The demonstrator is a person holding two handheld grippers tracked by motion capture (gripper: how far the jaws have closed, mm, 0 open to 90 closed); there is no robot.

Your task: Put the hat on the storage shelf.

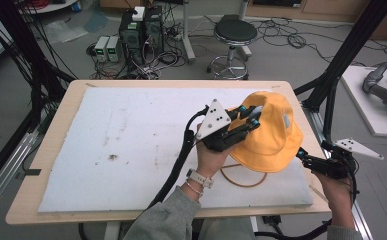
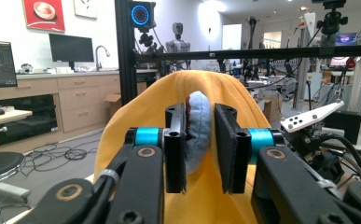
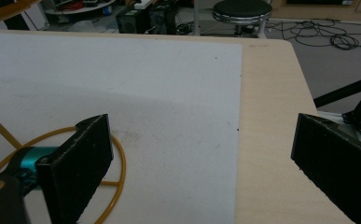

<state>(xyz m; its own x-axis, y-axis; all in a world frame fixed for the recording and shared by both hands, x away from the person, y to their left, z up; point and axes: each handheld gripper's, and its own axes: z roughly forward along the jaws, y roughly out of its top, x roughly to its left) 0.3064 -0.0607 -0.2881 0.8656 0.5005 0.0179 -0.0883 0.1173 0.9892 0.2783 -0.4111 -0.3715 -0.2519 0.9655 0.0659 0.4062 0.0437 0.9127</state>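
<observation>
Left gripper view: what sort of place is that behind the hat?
Probably a robotics lab: a humanoid robot stands at the back, a monitor sits on a counter, and cables trail across the floor.

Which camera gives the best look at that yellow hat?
The high view: the whole yellow hat shows, brim and crown. The left gripper view has its fabric close between the jaws. The right gripper view catches a sliver at the top left.

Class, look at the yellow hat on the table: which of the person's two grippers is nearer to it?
Left. The left gripper is at the yellow hat, its jaws around a fold of the crown. The right gripper sits open just off the brim's edge, holding nothing.
</observation>
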